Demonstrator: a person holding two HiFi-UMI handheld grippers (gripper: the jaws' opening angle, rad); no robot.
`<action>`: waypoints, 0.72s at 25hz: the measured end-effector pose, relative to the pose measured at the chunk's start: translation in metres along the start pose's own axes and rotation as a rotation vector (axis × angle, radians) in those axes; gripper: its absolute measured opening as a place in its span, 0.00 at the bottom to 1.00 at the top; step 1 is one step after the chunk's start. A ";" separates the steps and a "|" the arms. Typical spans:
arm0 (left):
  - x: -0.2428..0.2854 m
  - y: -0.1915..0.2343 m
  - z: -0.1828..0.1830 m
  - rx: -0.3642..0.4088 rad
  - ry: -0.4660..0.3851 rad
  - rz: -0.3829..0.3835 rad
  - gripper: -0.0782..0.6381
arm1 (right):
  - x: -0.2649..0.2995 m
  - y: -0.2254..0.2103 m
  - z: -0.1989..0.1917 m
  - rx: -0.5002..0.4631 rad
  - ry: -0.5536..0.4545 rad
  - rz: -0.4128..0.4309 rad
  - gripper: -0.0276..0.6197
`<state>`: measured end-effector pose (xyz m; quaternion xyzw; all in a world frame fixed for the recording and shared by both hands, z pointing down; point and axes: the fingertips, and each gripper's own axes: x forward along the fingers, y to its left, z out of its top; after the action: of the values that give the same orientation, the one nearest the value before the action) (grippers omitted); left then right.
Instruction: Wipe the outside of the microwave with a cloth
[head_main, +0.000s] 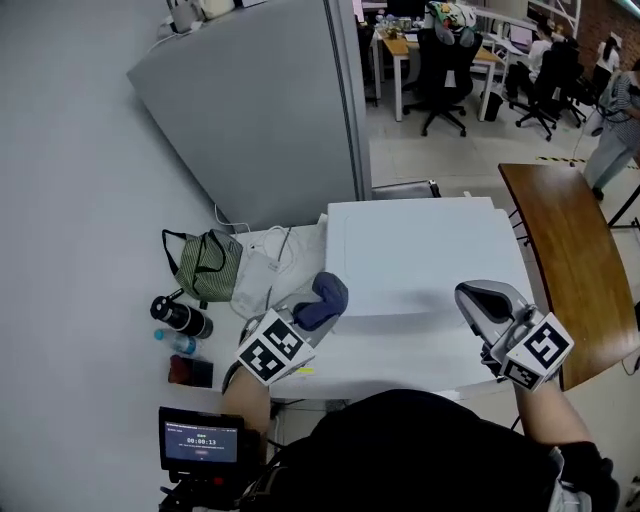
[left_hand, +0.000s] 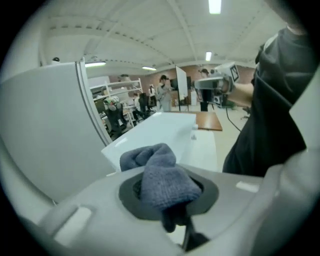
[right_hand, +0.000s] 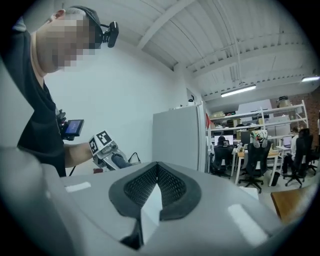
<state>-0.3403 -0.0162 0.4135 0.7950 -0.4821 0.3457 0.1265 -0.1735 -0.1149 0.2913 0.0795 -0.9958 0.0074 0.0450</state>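
At the microwave's near left corner, the left gripper clamped the cloth; the right gripper was pinched together, empty. Pressing the cloth flat and using overlapping strokes would probably wipe best.

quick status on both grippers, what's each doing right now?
left gripper: shut on the blue-grey cloth.
right gripper: fingers shut, nothing between them.
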 end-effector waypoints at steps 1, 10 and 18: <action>0.005 -0.016 0.013 -0.029 -0.037 0.017 0.19 | -0.018 -0.008 -0.004 0.001 0.000 0.017 0.05; 0.007 -0.110 0.051 -0.077 -0.198 0.136 0.19 | -0.125 -0.039 -0.012 -0.030 0.039 -0.019 0.05; -0.060 -0.107 0.006 -0.105 -0.251 0.229 0.19 | -0.154 0.008 -0.019 -0.028 0.098 -0.113 0.05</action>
<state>-0.2641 0.0752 0.3836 0.7642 -0.5988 0.2303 0.0662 -0.0218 -0.0818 0.2965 0.1346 -0.9863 -0.0053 0.0952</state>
